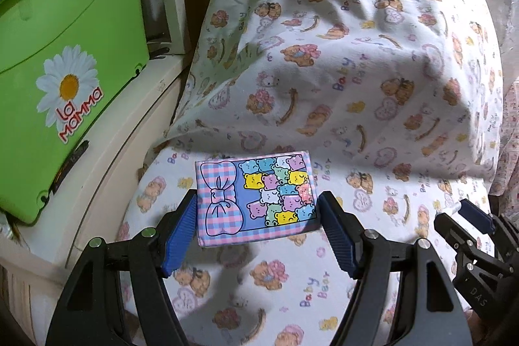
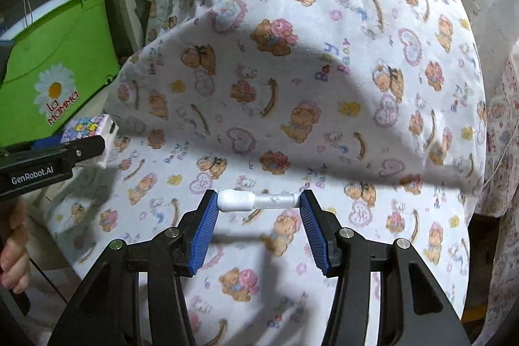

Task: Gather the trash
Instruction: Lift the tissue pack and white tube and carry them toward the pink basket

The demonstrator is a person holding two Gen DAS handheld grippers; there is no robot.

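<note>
Trash sits clamped in both our grippers: left gripper (image 1: pixel 258 216) squeezes the tissue pack (image 1: pixel 256 198), right gripper (image 2: pixel 258 218) pinches the white tube (image 2: pixel 258 200) endwise, lifted clear of the bedsheet (image 2: pixel 324 86) for carrying.

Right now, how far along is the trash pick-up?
Midway, by the look of it. Both pieces are lifted: the left gripper jaws clamp a colourful bear-print packet, and the right gripper jaws pinch a small white tube end to end, over the teddy-print sheet. Left: dropping them off. No bin shows, unless the green tub serves.
</note>
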